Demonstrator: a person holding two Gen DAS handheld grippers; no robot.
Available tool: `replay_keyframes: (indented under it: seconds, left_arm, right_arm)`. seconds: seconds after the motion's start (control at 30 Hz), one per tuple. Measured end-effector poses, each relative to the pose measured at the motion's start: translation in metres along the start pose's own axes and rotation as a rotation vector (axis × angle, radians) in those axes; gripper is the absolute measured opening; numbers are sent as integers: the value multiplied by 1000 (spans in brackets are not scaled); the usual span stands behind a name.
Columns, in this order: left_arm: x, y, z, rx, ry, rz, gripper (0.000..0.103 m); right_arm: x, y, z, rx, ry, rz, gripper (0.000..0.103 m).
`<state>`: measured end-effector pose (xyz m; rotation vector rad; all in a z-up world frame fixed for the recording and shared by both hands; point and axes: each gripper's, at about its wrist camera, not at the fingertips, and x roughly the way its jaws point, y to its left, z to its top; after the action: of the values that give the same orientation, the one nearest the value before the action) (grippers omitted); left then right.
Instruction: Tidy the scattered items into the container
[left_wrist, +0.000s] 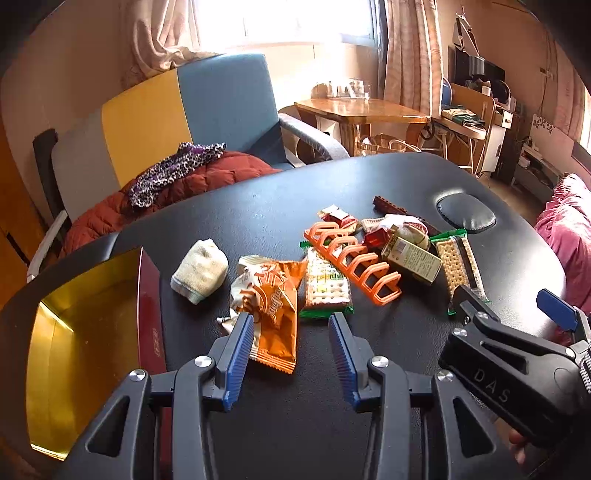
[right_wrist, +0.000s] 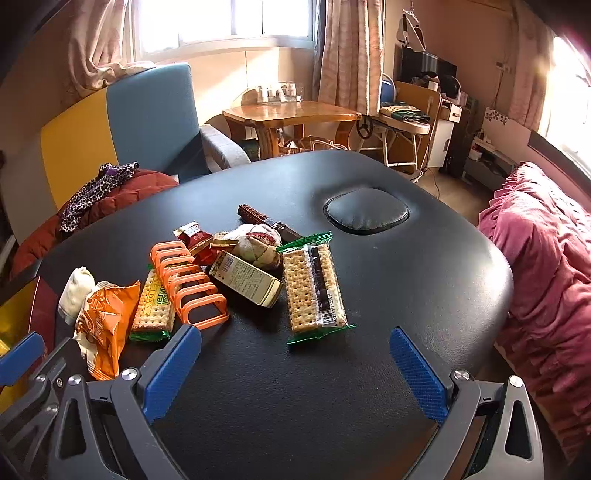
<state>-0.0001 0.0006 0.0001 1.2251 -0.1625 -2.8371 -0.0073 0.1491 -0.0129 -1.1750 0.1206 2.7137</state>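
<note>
Orange snack packet (left_wrist: 275, 314) between spread, empty left fingers (left_wrist: 240, 354); right fingers (right_wrist: 417, 373) wide, empty.

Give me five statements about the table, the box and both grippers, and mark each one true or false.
1. The left gripper is open and holds nothing. True.
2. The red box with the gold lining already holds the orange snack packet. False: the packet lies on the black table, beside the box.
3. The orange plastic rack lies partly over a green-edged cracker pack. True.
4. The right gripper is shut on the long cracker pack. False: its fingers are wide apart, with the pack lying ahead of them.
5. The rolled white sock lies between the box and the snack packet. True.
</note>
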Motion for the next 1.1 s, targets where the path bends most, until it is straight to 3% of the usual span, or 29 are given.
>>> replay_keyframes:
  seconds: [0.13,0.4,0.67,0.87,1.1]
  left_arm:
    - [-1,1,-13,-4,-42,-4,42]
    - [18,13,-29,-2,72,-69,42]
    - [18,29,-66,20,135,-139,43]
    - [11,34,-78,53,137,-178,42]
    - [6,38,-91,82,141,-221,43]
  right_arm:
    - [2,1,-2,-6,-5,2,103]
    - [6,-5,-5,-31,4,29,103]
    - [27,-1,15,-118,76,336,103]
    - [36,67,49,-327,134,521,103]
    - [57,163,76,-496,195,634,103]
